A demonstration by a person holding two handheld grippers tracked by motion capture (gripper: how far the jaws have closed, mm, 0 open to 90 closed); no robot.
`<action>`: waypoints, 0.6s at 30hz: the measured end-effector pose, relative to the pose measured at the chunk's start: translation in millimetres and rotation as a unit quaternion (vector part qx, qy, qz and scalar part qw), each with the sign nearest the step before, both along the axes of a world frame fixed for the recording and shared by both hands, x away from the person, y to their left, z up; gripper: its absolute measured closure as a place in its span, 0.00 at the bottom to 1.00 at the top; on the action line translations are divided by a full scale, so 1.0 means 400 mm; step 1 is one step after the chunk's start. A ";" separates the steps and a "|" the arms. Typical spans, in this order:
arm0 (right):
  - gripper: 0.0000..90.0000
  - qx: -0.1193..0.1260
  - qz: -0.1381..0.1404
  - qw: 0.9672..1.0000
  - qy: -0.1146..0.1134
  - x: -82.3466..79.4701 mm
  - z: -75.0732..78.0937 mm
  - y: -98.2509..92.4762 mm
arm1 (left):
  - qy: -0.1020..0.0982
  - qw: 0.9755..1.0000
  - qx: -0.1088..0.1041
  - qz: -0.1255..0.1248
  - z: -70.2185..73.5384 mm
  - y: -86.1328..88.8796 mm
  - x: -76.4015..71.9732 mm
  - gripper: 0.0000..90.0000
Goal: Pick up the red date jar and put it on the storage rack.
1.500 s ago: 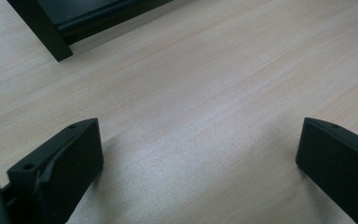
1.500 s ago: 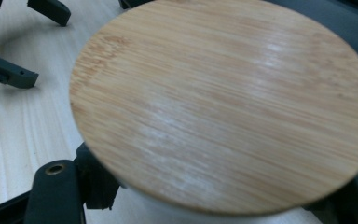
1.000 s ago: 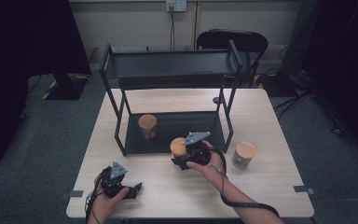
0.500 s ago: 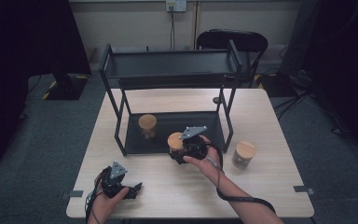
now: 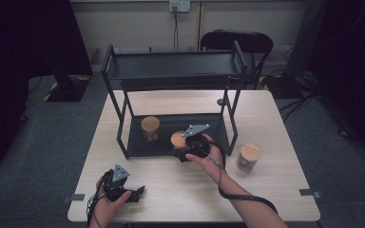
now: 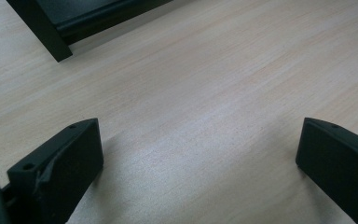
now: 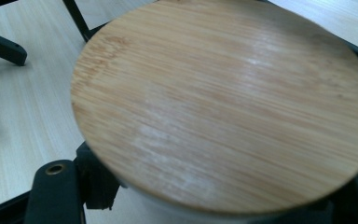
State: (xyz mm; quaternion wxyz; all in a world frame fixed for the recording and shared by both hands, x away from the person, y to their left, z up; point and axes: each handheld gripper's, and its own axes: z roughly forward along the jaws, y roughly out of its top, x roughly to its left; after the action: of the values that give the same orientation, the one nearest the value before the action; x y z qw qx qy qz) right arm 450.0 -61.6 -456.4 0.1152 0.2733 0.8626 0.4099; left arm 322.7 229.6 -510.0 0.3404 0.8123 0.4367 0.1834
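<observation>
1. The right gripper is clamped on a jar with a bamboo lid; in the right gripper view the lid sits directly above the jaws, which press on the jar body from both sides.
2. The held jar is at the near edge of the lower tray of the black rack, right of centre between the two near legs.
3. A second jar with the same kind of lid stands on the lower tray, to the left of the held jar and apart from it.
4. A third jar stands on the bench outside the rack, to the right of its near right leg.
5. The left gripper lies low over the near left part of the bench, well apart from the rack and all jars. In the left gripper view its jaws stand wide apart with bare bench surface between them; it grasps nothing.
6. A corner of the rack appears at the top left of the left gripper view.
7. A black chair stands beyond the far edge of the bench.
</observation>
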 end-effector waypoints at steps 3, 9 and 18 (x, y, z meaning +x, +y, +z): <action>0.29 -0.001 -0.002 1.000 -0.001 0.008 0.002 0.006 | 0.000 1.000 0.000 0.000 0.000 0.000 0.000 0.00; 0.29 0.000 -0.007 1.000 0.000 0.025 0.004 0.012 | 0.000 1.000 0.000 0.000 0.000 0.000 0.000 0.00; 0.29 -0.001 -0.016 1.000 0.000 0.044 -0.003 0.019 | 0.000 1.000 0.000 0.000 0.000 0.000 0.000 0.00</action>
State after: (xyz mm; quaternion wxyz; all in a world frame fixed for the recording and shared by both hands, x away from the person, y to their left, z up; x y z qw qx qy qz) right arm 467.6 -54.0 -457.6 0.1218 0.2873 0.8585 0.4069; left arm 322.7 229.7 -509.9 0.3404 0.8123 0.4366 0.1833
